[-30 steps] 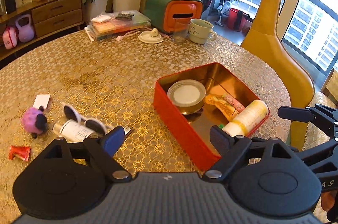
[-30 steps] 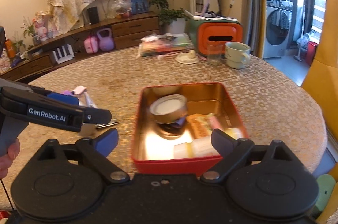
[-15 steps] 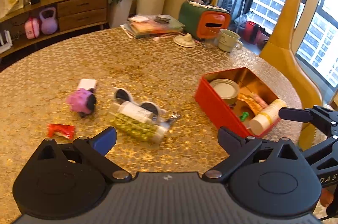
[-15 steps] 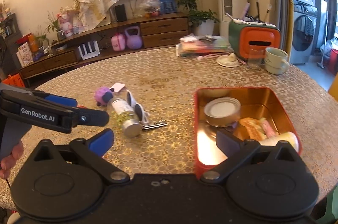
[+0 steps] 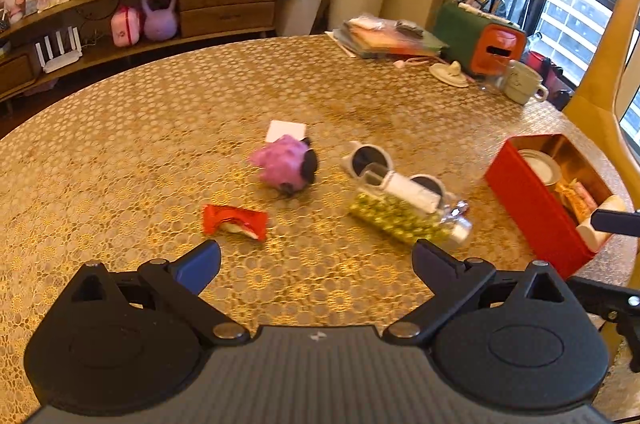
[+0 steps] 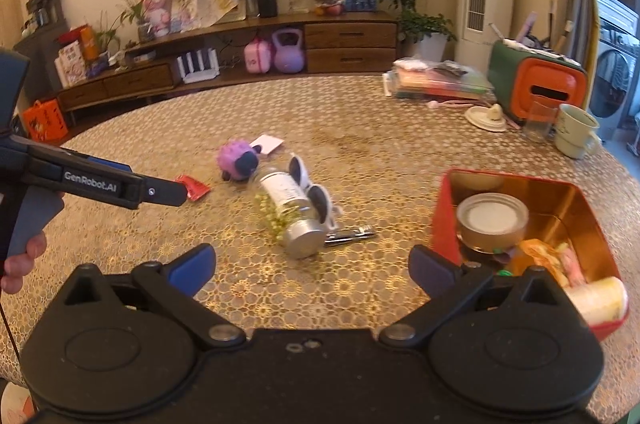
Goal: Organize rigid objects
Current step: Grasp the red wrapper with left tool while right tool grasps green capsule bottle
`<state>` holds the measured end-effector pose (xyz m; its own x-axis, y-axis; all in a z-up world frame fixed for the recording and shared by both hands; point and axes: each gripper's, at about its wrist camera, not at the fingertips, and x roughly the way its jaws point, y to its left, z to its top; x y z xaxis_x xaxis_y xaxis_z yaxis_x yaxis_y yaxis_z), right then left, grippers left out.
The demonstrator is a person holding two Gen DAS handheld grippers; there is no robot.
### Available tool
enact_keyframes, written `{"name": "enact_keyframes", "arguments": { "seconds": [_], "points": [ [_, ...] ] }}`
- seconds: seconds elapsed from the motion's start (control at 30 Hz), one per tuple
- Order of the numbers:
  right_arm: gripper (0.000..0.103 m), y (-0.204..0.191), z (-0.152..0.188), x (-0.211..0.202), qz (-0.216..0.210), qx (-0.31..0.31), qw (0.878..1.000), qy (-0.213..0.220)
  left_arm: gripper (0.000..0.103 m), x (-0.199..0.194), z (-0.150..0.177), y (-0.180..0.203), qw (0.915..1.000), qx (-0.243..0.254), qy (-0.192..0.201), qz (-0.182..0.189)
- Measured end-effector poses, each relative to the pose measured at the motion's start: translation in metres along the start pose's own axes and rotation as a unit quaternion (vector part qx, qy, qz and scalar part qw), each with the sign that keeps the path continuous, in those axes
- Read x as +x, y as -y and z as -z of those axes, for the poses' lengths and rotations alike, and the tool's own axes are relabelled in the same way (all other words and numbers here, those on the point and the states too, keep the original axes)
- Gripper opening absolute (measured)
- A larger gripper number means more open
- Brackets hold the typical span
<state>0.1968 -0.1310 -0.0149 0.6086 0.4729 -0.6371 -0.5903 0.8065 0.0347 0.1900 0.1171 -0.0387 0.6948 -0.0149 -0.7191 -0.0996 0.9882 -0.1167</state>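
Scanning left to right across the table (image 5: pixel 120 128): a red packet (image 5: pixel 234 221) lies nearest the left claw (image 5: pixel 316 256), just ahead of its left finger. Beyond it sits a pink toy (image 5: pixel 285 164) with a white card (image 5: pixel 286 131) touching its far side. Right of centre, a jar (image 5: pixel 404 212) of green beads lies on its side, resting against white sunglasses (image 5: pixel 394 172); a nail clipper (image 6: pixel 350 235) lies touching the jar's cap. At far right stands the red tin (image 5: pixel 536 200), already holding a round can (image 6: pixel 492 220), wrappers and a pale bottle (image 6: pixel 600 298).

Left claw: spread wide, empty, above the table. Right claw (image 6: pixel 312 266): likewise spread wide and empty, with the tin just beside its right finger and the jar ahead.

Judgement: the step in hand is choosing the next loose item. The jar looks likely to roll; closing across its body, not its cap, should steady it. Lifting it may disturb the sunglasses and clipper.
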Motion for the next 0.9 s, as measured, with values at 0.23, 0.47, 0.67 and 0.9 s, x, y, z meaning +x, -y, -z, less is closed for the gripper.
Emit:
{"name": "enact_keyframes", "arguments": {
  "seconds": [0.23,0.47,0.67,0.9],
  "points": [
    [0.101,-0.017,-0.015,0.022,-0.008,-0.028,1.0,-0.002,0.102,0.02,0.008,-0.026,0.9997,-0.007,0.0,-0.022],
    [0.096,-0.021,-0.025,0.048,-0.008,-0.041,0.999,-0.016,0.102,0.041,0.012,-0.038,0.9987,-0.01,-0.001,-0.049],
    [0.087,-0.02,-0.03,0.067,-0.013,-0.037,0.999,-0.027,0.102,0.056,0.009,-0.042,0.9984,-0.017,-0.001,-0.055],
    [0.079,-0.024,-0.034,0.083,-0.013,-0.05,0.998,-0.03,0.102,0.069,0.008,-0.043,0.9974,-0.004,0.004,-0.072]
  ]
}}
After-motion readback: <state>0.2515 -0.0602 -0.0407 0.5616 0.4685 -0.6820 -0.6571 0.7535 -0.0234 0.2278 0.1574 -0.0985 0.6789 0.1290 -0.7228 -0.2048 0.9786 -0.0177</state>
